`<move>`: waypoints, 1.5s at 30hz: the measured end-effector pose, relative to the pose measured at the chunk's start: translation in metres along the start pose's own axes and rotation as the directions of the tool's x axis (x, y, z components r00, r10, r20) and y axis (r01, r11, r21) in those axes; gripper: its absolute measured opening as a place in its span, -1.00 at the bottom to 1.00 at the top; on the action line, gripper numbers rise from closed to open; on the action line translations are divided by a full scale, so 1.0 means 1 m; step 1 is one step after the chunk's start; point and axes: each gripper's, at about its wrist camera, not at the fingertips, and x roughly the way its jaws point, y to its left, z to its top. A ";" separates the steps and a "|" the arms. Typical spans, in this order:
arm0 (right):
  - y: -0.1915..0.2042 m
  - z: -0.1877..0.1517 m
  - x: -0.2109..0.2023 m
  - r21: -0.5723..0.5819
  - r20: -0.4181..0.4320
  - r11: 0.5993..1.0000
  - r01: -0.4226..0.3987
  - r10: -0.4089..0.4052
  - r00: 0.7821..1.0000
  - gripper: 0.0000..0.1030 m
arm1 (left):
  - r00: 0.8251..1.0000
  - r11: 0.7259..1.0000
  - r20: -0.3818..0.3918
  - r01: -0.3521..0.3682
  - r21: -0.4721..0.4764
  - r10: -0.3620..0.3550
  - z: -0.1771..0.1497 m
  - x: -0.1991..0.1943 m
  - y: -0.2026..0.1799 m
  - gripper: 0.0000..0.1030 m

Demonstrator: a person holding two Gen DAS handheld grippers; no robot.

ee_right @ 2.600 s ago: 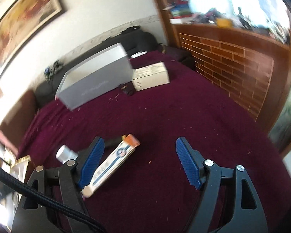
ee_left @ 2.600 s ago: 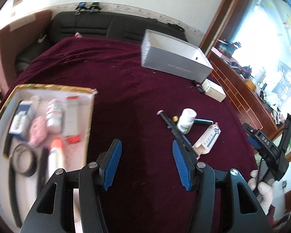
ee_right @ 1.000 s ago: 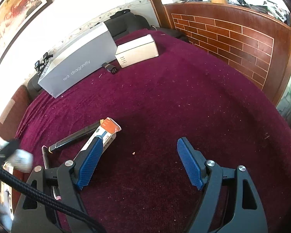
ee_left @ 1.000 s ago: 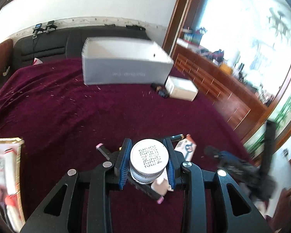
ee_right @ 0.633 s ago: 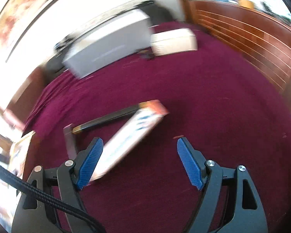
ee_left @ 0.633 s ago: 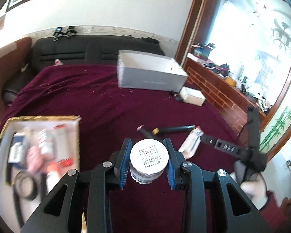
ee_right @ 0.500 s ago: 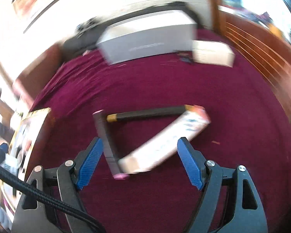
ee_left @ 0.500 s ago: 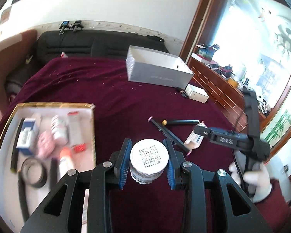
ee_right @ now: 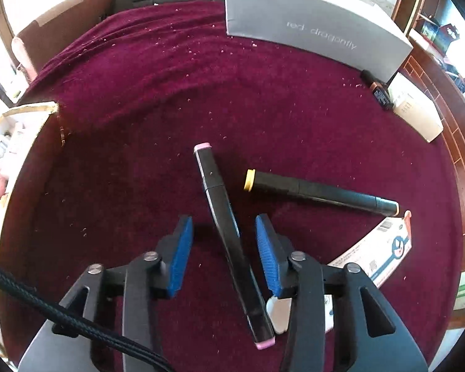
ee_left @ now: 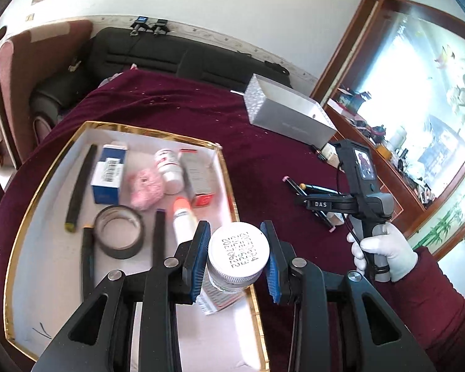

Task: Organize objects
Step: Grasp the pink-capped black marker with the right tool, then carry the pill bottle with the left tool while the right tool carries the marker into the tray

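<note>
My left gripper [ee_left: 237, 257] is shut on a white-capped pill bottle [ee_left: 238, 254] and holds it above the near right part of the gold-rimmed white tray [ee_left: 37, 186]. The tray holds boxes, a tape roll [ee_left: 118, 235], bottles and markers. My right gripper [ee_right: 221, 249] is open, its jaws on either side of a black marker with pink ends [ee_right: 229, 238] lying on the maroon cloth. A second black marker with a yellow end [ee_right: 319, 192] and a long white carton [ee_right: 375, 254] lie to its right.
A long grey box [ee_right: 313, 31] stands at the back of the table, with a small white box [ee_right: 415, 111] and a small dark item [ee_right: 378, 91] beside it. A dark sofa [ee_left: 158, 55] lies beyond the table. The tray's corner [ee_right: 31, 108] shows at the far left in the right wrist view.
My left gripper closed on the pill bottle, lifted it and carried it left over the tray. My right gripper swung left from the carton and narrowed around the pink-ended marker.
</note>
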 end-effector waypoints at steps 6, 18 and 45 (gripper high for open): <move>0.004 0.000 -0.002 0.012 -0.008 1.000 -0.013 0.013 1.000 -0.76 | 1.000 0.999 0.011 -0.006 -0.033 0.006 -0.007 -0.009 0.017 -0.45; 0.020 -0.024 -0.057 0.037 0.098 0.987 -0.155 0.151 0.984 -0.76 | 0.998 0.999 0.050 -0.038 -0.038 0.040 -0.012 -0.030 0.028 -0.45; 0.219 -0.054 -0.095 -0.113 -0.043 0.811 -0.574 0.573 0.818 -0.75 | 0.953 0.953 -0.041 -0.303 -0.024 0.302 -0.021 -0.054 0.102 -0.45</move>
